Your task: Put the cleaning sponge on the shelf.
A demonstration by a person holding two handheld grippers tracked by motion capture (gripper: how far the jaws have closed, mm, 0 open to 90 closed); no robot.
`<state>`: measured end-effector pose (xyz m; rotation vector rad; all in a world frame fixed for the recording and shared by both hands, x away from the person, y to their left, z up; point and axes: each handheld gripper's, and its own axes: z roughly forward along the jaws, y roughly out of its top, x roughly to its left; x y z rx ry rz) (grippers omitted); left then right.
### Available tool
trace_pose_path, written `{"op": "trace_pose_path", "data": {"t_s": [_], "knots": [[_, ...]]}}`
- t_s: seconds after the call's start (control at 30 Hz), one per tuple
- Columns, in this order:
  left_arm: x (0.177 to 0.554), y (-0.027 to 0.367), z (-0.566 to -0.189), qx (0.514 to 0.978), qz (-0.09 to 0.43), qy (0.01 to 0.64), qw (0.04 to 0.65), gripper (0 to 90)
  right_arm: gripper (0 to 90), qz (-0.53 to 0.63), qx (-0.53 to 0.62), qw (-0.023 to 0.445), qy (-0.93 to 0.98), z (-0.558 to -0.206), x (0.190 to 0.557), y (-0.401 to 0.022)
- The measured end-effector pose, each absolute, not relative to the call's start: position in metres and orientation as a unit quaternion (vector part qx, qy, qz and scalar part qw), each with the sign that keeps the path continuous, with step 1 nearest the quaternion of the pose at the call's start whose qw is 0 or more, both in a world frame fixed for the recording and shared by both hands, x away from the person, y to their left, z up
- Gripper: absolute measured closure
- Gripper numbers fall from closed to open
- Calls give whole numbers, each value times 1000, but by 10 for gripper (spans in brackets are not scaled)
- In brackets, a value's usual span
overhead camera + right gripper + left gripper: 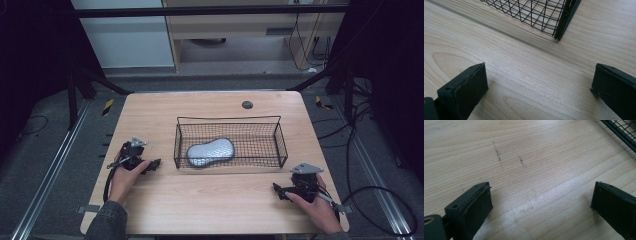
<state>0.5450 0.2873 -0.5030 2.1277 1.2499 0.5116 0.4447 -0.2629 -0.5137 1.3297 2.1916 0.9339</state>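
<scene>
Both grippers rest low on the wooden table (210,200), one at each side of a black wire basket (277,137), and each has its jaws spread wide with nothing between them. Seen from the high view, the left gripper (155,163) lies just off the basket's left end, held by the person's left hand (122,180), with its jaws pointing toward the basket; a cable trails back along the forearm. On the other side, the right gripper (278,190) sits near the table's front right corner in the right hand (312,207), its grey three-cornered plate on top, with its jaws pointing left across the table in front of the basket. In the left gripper view the two black jaws frame bare wood with a few faint dark scuff marks (497,155), and a corner of the basket shows at the upper right. In the right gripper view the jaws likewise stand far apart over plain wood, and the basket's lower corner (560,25) stands beyond them, clear of both. Inside the basket, toward its left half, lies a silvery grey, peanut-shaped object (211,151) resting flat on the mesh floor. A small dark round hole (247,104) sits near the table's far edge.
</scene>
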Motion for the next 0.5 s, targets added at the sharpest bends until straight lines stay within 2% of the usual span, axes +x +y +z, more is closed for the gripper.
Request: {"op": "trace_pose_path", "data": {"t_s": [0.17,0.5], "knots": [[542,290,-508,796,205,468,326,0,4,335,477,205,786,-514,445,-263],[542,290,-508,796,204,466,326,0,4,335,477,205,786,-514,445,-263]]}}
